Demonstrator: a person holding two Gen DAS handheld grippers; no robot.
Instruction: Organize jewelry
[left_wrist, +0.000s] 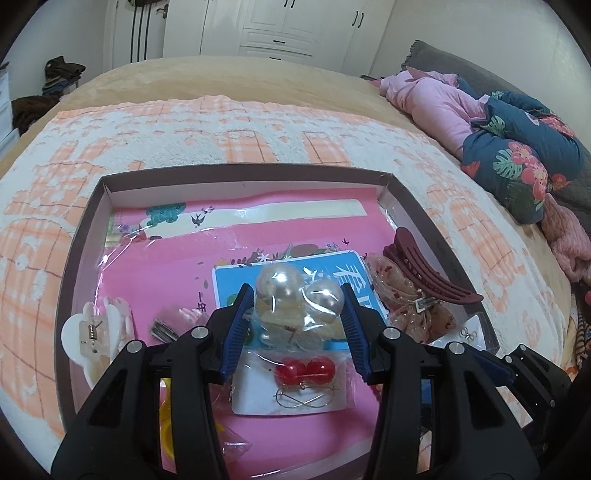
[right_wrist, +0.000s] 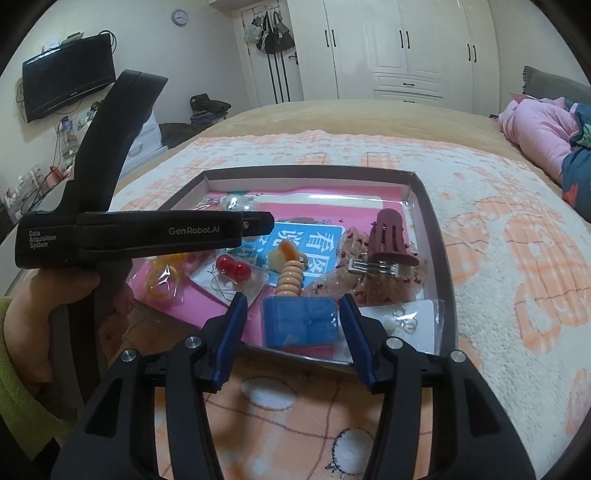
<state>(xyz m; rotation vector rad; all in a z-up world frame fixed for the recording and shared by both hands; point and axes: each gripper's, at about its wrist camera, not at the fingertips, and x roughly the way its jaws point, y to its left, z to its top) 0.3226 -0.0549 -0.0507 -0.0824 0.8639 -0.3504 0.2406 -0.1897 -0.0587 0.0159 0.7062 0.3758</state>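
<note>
A shallow brown box (left_wrist: 77, 236) with a pink lining lies on the bed and holds jewelry. In the left wrist view my left gripper (left_wrist: 295, 291) is open, its blue pads on either side of a clear bag of large pearl earrings (left_wrist: 295, 295). A card with red bead earrings (left_wrist: 306, 373) lies below it. In the right wrist view my right gripper (right_wrist: 293, 301) is open at the box's near edge, around a blue box (right_wrist: 301, 323). A dark red hair claw (right_wrist: 388, 236), a peach beaded clip (right_wrist: 291, 280) and a ring card (right_wrist: 406, 317) lie beyond.
A white hair clip (left_wrist: 98, 332) and yellow bands (right_wrist: 162, 277) lie at the box's left side. The box (right_wrist: 428, 206) rests on a white and orange blanket (right_wrist: 498, 258). Pink and floral bedding (left_wrist: 498, 140) is piled at the right. The left gripper's body (right_wrist: 147, 232) crosses the right wrist view.
</note>
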